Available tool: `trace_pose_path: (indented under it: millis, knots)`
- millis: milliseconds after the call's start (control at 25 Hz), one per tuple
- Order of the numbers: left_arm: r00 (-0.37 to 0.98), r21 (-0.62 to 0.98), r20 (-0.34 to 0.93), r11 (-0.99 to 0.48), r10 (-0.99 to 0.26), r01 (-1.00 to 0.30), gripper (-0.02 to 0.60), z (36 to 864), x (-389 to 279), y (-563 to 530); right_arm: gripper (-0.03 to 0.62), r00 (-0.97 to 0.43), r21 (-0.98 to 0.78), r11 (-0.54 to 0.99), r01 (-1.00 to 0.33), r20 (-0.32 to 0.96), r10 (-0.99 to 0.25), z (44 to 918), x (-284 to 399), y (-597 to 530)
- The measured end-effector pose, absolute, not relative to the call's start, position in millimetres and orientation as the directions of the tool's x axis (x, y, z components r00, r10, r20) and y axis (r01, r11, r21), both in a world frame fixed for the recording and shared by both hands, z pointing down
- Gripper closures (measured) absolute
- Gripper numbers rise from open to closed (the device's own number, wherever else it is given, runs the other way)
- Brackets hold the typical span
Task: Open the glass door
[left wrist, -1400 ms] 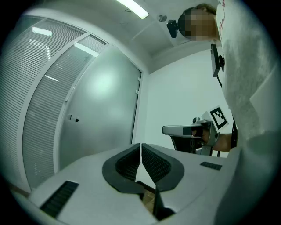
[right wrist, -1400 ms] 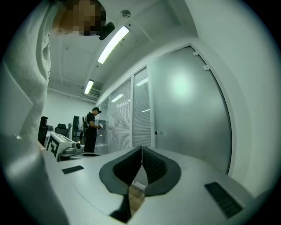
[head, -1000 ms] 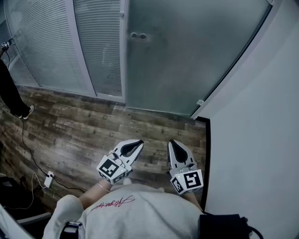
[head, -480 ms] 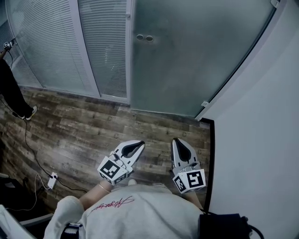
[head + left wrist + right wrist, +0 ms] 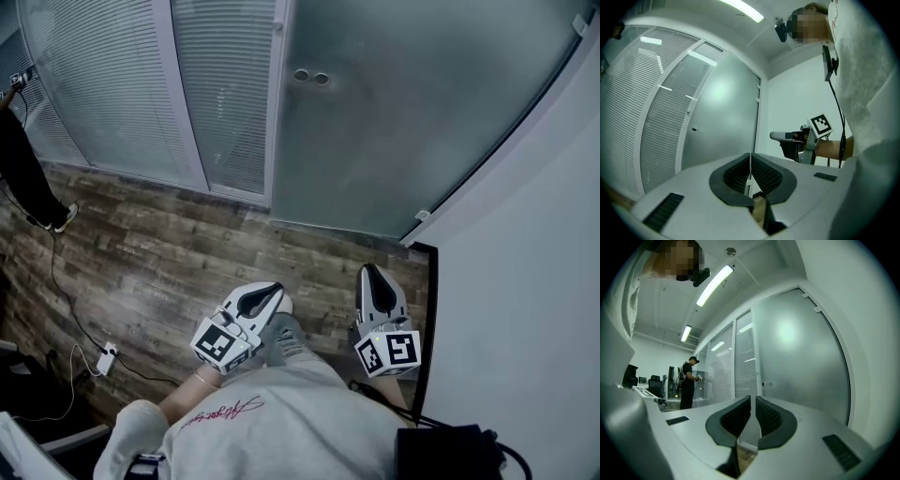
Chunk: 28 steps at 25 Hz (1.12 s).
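Glass door (image 5: pixel 412 122): a frosted pane straight ahead of the person, standing closed in its frame. It fills the upper middle and right of the head view.
Door knob (image 5: pixel 311 77): a pair of small round fittings near the door's left edge, well apart from both grippers.
Left gripper (image 5: pixel 274 293): held low in front of the person's body and aimed toward the door. In the left gripper view its jaws meet along a thin seam (image 5: pixel 750 163) with nothing between them.
Right gripper (image 5: pixel 369 275): beside the left one, nearer the white wall (image 5: pixel 525 281), also aimed at the door. In the right gripper view (image 5: pixel 753 411) the jaws are closed down to a narrow slit and hold nothing.
Grippers and door: neither touches the glass or the knob, and bare wooden floor (image 5: pixel 159 253) lies between them and the door's foot.
Blind panels (image 5: pixel 112 94): glazed panels with slatted blinds, just left of the door.
Power strip (image 5: pixel 103 358): on the floor at lower left, with a dark cable running from it.
Other person (image 5: pixel 688 383): dressed in black, standing by the blind panels well away to the left.
Ceiling lights (image 5: pixel 715 284): long strips, lit.
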<state>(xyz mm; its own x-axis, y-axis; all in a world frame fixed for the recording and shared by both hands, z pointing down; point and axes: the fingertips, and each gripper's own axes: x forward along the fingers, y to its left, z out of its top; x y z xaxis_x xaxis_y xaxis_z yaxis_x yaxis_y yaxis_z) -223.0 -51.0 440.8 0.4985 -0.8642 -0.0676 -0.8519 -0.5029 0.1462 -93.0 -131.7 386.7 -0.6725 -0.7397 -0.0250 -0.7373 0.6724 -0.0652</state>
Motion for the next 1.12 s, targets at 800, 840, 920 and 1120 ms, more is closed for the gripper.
trace_pose_path:
  millis: [800, 840, 920, 1120]
  knots:
    - [0.413, 0.134, -0.063, -0.418, -0.908, -0.898, 0.557, 428.0, -341.3, -269.0, 0.480, -0.696, -0.106, 0.697, -0.709, -0.049, -0.716, 374.6, -253.2, -420.1]
    - [0.410, 0.133, -0.064, -0.415, -0.910, -0.900, 0.557, 426.2, -346.4, -281.1, 0.476, -0.696, -0.095, 0.696, -0.711, -0.046, -0.717, 373.8, -262.4, -438.4]
    - [0.403, 0.130, -0.068, -0.408, -0.913, -0.904, 0.557, 422.5, -356.1, -303.1, 0.466, -0.691, -0.069, 0.692, -0.718, -0.041, -0.721, 371.2, -280.5, -473.2]
    - [0.389, 0.107, -0.074, -0.395, -0.918, -0.913, 0.558, 412.0, -373.5, -337.9, 0.447, -0.660, -0.026, 0.661, -0.750, -0.024, -0.751, 365.7, -324.6, -547.0]
